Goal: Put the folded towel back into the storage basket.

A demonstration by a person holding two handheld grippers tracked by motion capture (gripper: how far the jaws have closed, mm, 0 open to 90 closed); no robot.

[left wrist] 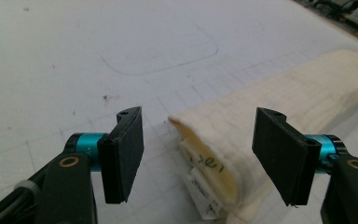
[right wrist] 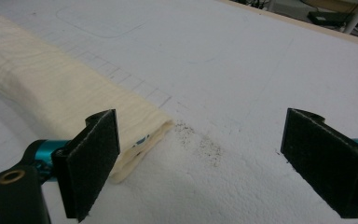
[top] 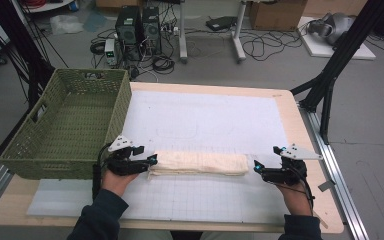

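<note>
A cream cloth (top: 200,163), folded into a long narrow strip, lies across the near part of the white mat (top: 205,120). My left gripper (top: 150,161) sits at its left end. In the left gripper view the folded end (left wrist: 214,158), with a white tag, lies between the two black pads (left wrist: 126,154), which stand apart and do not press on it. My right gripper (top: 258,167) is just off the cloth's right end. Its jaws stand wide in the right gripper view, and that end of the cloth (right wrist: 135,126) is beside the left pad (right wrist: 93,158), with bare mat between the pads.
A green woven basket (top: 40,150) stands at the table's left, close to my left hand. The table's wooden edge (top: 310,145) runs along the right. Cables, computer towers and boxes are on the floor beyond.
</note>
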